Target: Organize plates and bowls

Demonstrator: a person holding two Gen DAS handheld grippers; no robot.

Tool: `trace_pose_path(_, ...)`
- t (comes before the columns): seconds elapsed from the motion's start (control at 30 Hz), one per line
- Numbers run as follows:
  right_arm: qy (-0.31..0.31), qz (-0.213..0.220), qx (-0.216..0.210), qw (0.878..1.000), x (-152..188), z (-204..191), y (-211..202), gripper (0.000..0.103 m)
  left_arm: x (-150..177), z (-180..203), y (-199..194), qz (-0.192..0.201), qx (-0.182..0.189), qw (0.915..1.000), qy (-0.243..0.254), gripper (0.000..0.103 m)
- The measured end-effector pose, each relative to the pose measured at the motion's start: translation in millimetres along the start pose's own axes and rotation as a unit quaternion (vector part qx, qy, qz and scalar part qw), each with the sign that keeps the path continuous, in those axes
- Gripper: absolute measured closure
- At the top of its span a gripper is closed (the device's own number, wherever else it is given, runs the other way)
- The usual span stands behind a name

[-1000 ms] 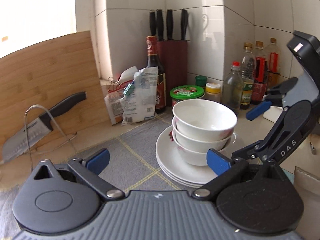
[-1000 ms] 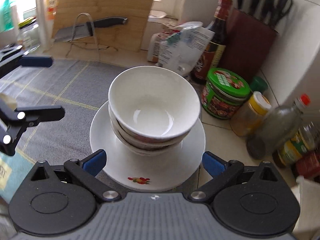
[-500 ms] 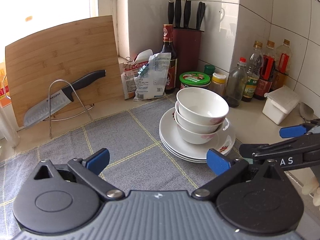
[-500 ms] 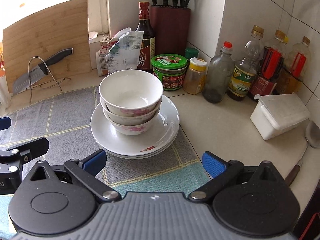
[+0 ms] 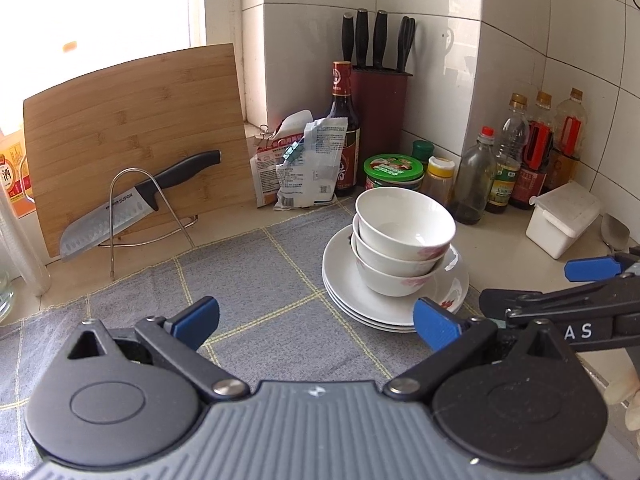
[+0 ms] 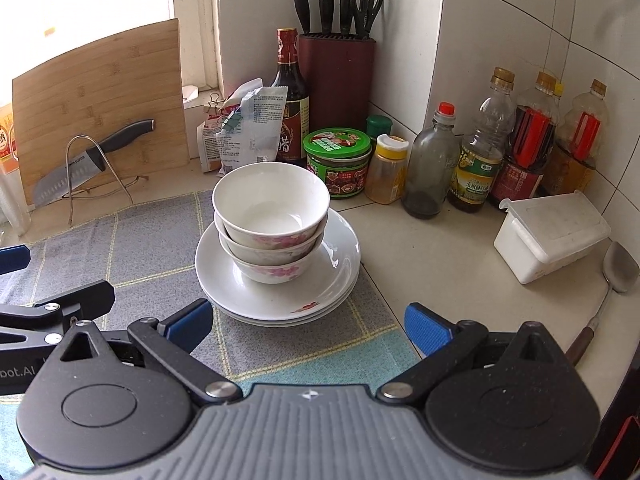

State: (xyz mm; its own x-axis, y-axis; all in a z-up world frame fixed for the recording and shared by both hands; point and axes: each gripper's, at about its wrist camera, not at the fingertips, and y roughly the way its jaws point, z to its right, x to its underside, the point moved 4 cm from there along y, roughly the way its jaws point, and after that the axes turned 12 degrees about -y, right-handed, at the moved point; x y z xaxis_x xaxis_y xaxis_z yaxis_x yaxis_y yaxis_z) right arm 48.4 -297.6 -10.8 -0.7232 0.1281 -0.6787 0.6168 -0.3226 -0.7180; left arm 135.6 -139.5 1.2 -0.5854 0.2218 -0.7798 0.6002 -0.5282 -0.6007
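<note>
At the centre of both views, three bowls (image 6: 272, 216) sit nested on a stack of plates (image 6: 340, 264), which rests on the grey cloth (image 5: 248, 280) over the worktop (image 6: 440, 264). The left hand-held gripper (image 5: 316, 320) and the right hand-held gripper (image 6: 308, 322) hang just short of the stack, jaws spread wide, holding nothing. The bowl tower leans a little off-centre, I'd say; a nudge to its rim could tip it toward the green-lidded jar (image 6: 336, 160) and the bottles (image 6: 476, 160) close behind.
</note>
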Motion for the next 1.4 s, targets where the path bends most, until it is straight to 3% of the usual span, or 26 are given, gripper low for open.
trace_pose_path(1.4,0.003,-0.007,0.010,1.000,-3.5,3.6,2.8,0.000,-5.4,0.6,5.5,0.000,-0.004,1.0000,-0.007,0.001)
